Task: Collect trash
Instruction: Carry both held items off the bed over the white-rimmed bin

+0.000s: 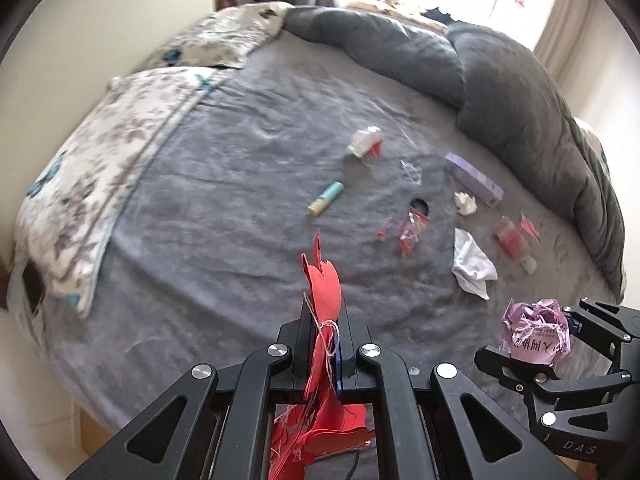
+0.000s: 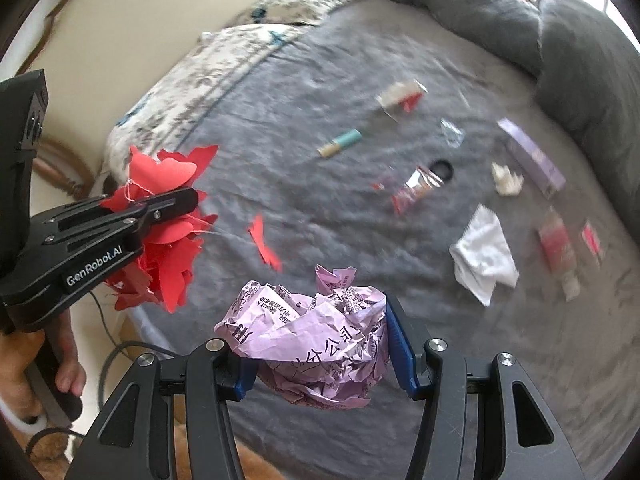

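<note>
My left gripper (image 1: 325, 320) is shut on a bunch of red paper cut-outs on string (image 1: 322, 280), held above the grey bed; the same red paper cut-outs (image 2: 168, 220) hang from the left gripper (image 2: 192, 200) at the left of the right wrist view. My right gripper (image 2: 316, 336) is shut on a crumpled ball of pink printed paper (image 2: 316, 340), and that pink paper ball (image 1: 536, 332) shows at the lower right of the left wrist view. Both grippers hang above the bed's near edge. One red cut-out piece (image 2: 264, 248) dangles below the bunch.
Scattered on the grey blanket (image 1: 240, 200): a teal tube (image 1: 326, 198), a white and red wrapper (image 1: 366, 142), red snack wrappers (image 1: 404, 230), a black ring (image 1: 419, 204), a white tissue (image 1: 474, 266), a crumpled wad (image 1: 465, 203), a purple box (image 1: 474, 178), a pink packet (image 1: 512, 236). Pillows lie left, a grey duvet right.
</note>
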{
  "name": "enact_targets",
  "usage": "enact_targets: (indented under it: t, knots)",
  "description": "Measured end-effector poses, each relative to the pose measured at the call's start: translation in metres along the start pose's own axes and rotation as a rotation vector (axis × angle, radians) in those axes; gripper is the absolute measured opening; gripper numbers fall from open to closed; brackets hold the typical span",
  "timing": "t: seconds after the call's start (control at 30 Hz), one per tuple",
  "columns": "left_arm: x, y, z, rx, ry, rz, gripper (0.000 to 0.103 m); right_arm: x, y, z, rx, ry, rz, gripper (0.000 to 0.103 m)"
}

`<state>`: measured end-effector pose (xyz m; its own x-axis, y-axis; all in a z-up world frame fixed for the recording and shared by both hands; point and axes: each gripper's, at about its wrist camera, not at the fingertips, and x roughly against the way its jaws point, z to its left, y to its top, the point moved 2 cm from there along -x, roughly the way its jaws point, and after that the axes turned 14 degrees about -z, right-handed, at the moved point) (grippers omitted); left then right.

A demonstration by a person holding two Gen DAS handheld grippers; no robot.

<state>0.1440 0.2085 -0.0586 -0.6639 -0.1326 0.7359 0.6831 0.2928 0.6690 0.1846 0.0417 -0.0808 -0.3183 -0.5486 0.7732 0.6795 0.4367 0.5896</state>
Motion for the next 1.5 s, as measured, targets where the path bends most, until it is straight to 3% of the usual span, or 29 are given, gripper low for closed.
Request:
enact_targets:
  t: [0.33,0.73,1.03,1.27,1.5]
  knots:
    - [0.075,-0.045,0.068,0.189,0.193,-0.044,0.007,0.008,0.004,0.075,0.194,0.135,0.0,0.054]
    - [0.187,-0.153,0.14,0.467,0.456,-0.07,0.007,0.023,-0.04,0.211,0.484,0.388,0.05,0.054]
    - [0.257,-0.223,0.153,0.609,0.607,-0.094,0.007,0.055,-0.099,0.289,0.668,0.563,0.096,0.054]
    - [0.3,-0.268,0.156,0.715,0.709,-0.122,0.007,0.075,-0.132,0.316,0.77,0.636,0.127,0.054]
    - [0.322,-0.323,0.156,0.827,0.797,-0.091,0.007,0.074,-0.166,0.332,0.836,0.683,0.187,0.054]
